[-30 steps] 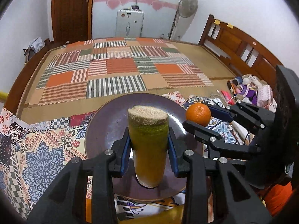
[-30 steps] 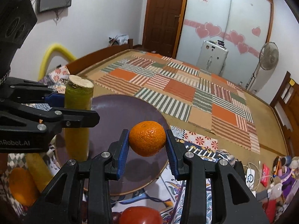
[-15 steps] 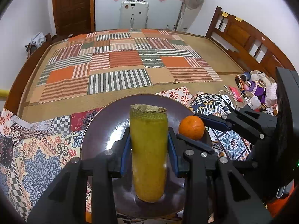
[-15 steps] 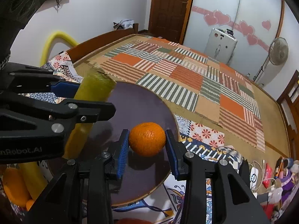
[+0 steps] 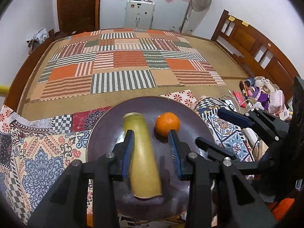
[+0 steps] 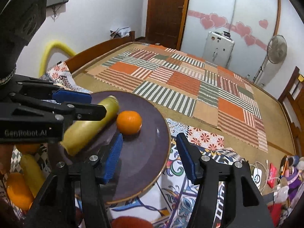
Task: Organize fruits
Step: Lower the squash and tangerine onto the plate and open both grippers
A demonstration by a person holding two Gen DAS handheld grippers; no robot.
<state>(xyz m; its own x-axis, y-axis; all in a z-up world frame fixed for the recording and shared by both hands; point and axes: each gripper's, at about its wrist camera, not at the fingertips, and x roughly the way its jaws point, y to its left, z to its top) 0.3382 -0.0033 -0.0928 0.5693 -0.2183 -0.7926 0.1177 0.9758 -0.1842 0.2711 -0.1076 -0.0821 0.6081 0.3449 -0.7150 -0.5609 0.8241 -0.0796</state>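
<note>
A dark purple plate (image 5: 191, 117) (image 6: 150, 159) lies on a patterned cloth. A yellow-green cut stalk piece (image 5: 141, 157) (image 6: 89, 125) lies on the plate, blurred, between the open jaws of my left gripper (image 5: 152, 152). It touches or nearly touches the left pad. A small orange (image 5: 167, 123) (image 6: 129, 122) rests on the plate beside the stalk. My right gripper (image 6: 149, 157) is open and empty, just back from the orange, over the plate's near right part. It also shows in the left wrist view (image 5: 218, 127).
More fruit lies at the near left in the right wrist view: an orange (image 6: 18, 190), a yellow stalk piece (image 6: 32, 171) and a red fruit (image 6: 129, 222). A striped patchwork mat (image 5: 123, 68) covers the bed beyond. Clutter and cables (image 5: 260, 93) sit at the right by the headboard.
The stalk went from upright in my left gripper to lying on the plate, and the left jaws opened. My right gripper set the orange on the plate, opened and drew back.
</note>
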